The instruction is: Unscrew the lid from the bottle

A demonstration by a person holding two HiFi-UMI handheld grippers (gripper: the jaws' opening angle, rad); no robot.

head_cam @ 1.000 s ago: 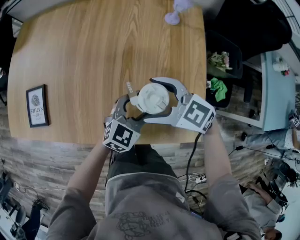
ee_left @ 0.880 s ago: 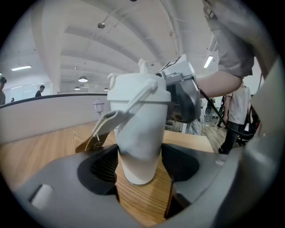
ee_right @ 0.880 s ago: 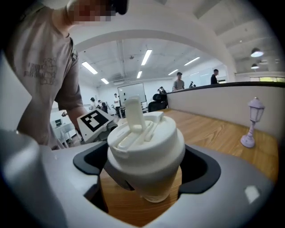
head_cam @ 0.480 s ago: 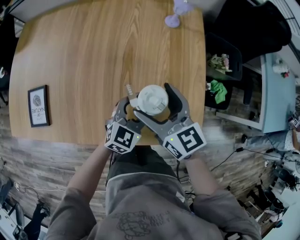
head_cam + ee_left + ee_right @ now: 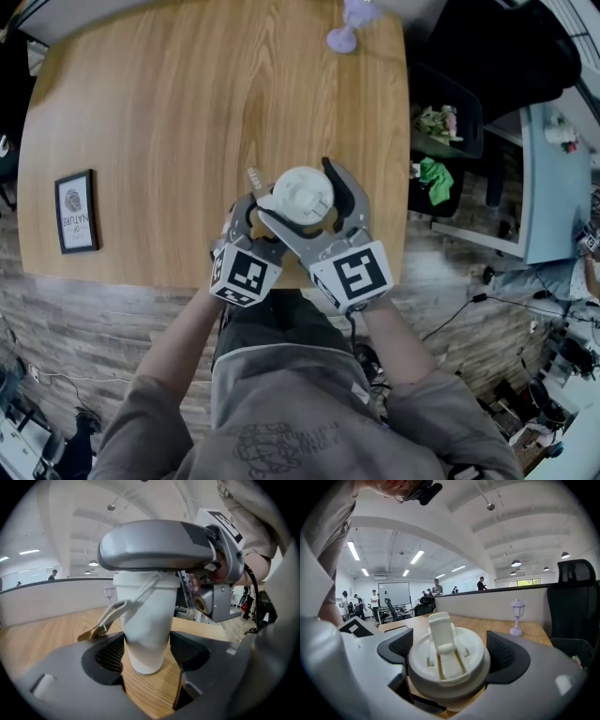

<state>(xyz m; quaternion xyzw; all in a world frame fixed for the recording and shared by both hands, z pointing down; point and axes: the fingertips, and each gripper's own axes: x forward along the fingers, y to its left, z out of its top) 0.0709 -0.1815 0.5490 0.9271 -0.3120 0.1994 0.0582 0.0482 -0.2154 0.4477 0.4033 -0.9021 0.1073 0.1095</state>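
Now we've got the bottle (image 5: 145, 620) upright over the table (image 5: 169, 112), left tool (image 5: 146, 654) clenched round its lower body, right tool (image 5: 448, 654) clamped on the lid (image 5: 449, 667) straight above, so our twist must turn about that vertical axis.

From above, we lose the bottle (image 5: 144, 625) beneath its lid (image 5: 302, 195), and the lamp (image 5: 344, 28) at the far edge of the table (image 5: 169, 122) is cropped.

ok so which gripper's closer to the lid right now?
Right. The right gripper has its jaws closed around the lid, with a pad on each side of its rim. The left gripper sits lower, clamped on the bottle beneath the lid.
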